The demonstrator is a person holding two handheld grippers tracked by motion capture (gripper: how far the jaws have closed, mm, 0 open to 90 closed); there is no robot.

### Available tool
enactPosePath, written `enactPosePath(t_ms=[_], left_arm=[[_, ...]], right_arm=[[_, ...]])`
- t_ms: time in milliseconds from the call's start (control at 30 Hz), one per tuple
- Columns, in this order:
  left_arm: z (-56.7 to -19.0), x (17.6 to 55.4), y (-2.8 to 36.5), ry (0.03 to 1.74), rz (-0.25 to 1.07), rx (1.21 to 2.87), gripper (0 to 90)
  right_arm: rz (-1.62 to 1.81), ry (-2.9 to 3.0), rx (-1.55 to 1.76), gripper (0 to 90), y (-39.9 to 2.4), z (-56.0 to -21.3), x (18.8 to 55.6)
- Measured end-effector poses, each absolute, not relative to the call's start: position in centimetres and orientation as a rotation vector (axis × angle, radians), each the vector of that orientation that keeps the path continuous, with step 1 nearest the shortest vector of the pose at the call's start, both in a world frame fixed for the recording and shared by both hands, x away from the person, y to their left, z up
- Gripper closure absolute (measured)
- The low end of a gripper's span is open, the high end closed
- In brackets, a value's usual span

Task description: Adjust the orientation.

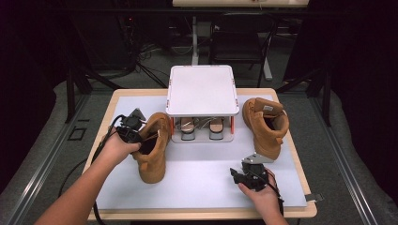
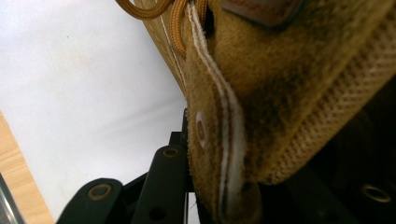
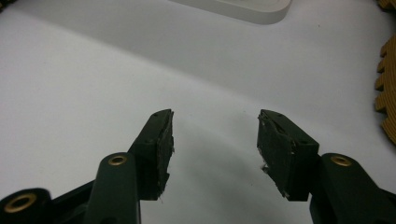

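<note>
A tan suede boot (image 1: 152, 152) stands at the left of the white mat, toe toward me. My left gripper (image 1: 143, 139) is shut on the boot's collar. In the left gripper view the eyelet flap (image 2: 219, 140) with its white stitching sits between the black jaws, with laces (image 2: 177, 23) above it. A second tan boot (image 1: 265, 124) stands at the right of the mat, apart from both grippers. My right gripper (image 1: 236, 174) hovers low over the mat near the front right. It is open (image 3: 215, 140) with nothing between its fingers.
A white two-level rack (image 1: 202, 89) stands at the middle back, with a pair of shoes (image 1: 202, 125) on its lower level. The white mat (image 1: 202, 183) covers a wooden table (image 1: 206, 214). The right boot's ridged sole (image 3: 386, 88) edges the right gripper view.
</note>
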State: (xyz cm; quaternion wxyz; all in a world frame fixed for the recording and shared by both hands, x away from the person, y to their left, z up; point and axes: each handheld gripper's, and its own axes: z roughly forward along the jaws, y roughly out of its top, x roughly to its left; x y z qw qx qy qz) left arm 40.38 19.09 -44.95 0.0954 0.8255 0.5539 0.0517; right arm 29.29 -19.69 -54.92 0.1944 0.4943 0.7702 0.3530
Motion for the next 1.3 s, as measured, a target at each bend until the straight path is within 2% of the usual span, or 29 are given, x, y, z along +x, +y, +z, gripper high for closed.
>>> enactPosePath(t_ms=[400,767,900,1067,1300], left_arm=[[-44.8,39.8,20.4,1.692,0.12,2.384,84.1],[-44.6,38.3,20.3,1.642,0.125,2.441,83.1],[-44.9,38.5,20.3,1.62,0.151,2.49,81.9],[-45.2,38.7,21.3,1.619,0.073,2.435,79.8],[-45.6,39.0,21.3,1.614,0.067,2.455,76.5]], right_arm=[[1.007,2.249,1.376,42.9,-20.4,-54.4,29.5],[0.845,2.373,1.463,60.7,-21.8,-52.2,30.4],[0.796,2.39,1.489,60.0,-22.4,-50.5,31.4],[0.708,2.438,1.509,58.2,-22.5,-48.8,32.8],[0.522,2.548,1.497,59.1,-22.7,-47.3,35.3]])
